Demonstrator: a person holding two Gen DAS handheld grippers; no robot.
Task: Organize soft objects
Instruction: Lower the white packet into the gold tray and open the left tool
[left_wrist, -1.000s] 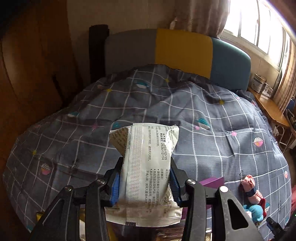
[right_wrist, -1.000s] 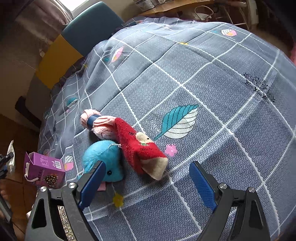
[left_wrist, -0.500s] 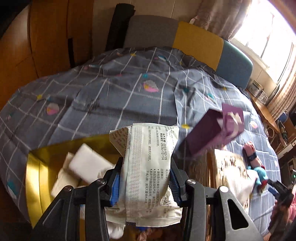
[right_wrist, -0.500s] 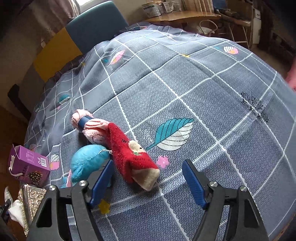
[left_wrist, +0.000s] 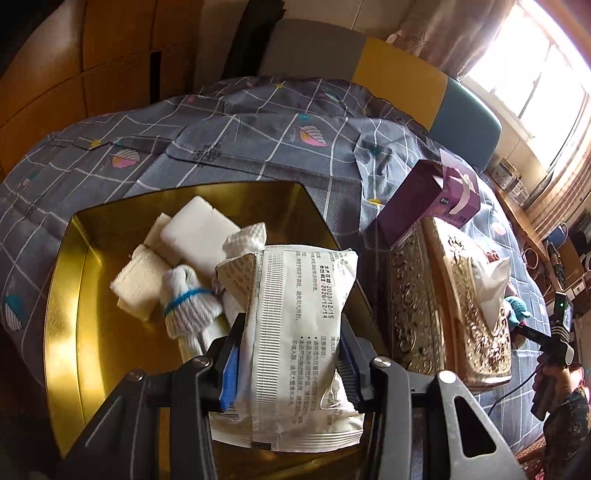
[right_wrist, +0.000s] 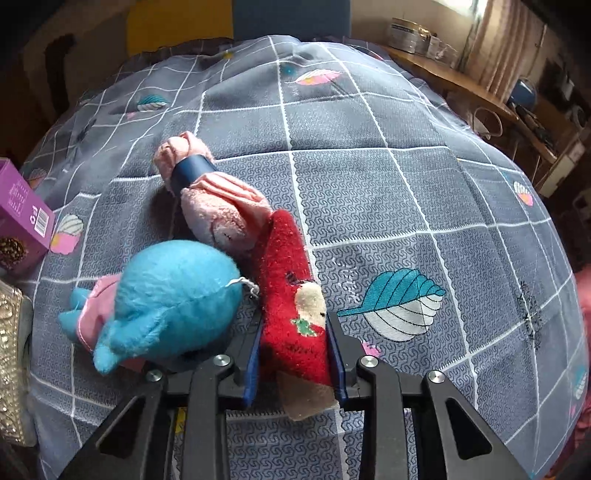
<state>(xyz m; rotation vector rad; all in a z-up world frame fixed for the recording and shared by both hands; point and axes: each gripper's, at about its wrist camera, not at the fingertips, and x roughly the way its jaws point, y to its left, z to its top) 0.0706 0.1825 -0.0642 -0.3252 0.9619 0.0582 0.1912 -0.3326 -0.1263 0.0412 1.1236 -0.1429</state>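
**Colours on the bed**

A grey quilt (right_wrist: 369, 206) with white grid lines and teal and pink leaves. On it, a pink-headed plush in red (right_wrist: 284, 280) beside a blue plush (right_wrist: 173, 295). Left of these: a purple carton (left_wrist: 428, 199), a gold tray (left_wrist: 110, 332), and a white packet (left_wrist: 295, 332) printed black.

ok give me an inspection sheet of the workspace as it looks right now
surface: bed with grey checked quilt, leaf prints.
job's things: white wipes packet held over gold tray; tray holds white pads and a rolled white cloth. Pig plush in red dress lies on the quilt against a blue plush.
clutter: purple box, ornate gold tissue box.
grippers: left gripper shut on the packet; right gripper closing, pads on the red dress.
cables: one dark cable by the person's hand.
surroundings: grey, yellow and blue headboard, window, wooden desk.
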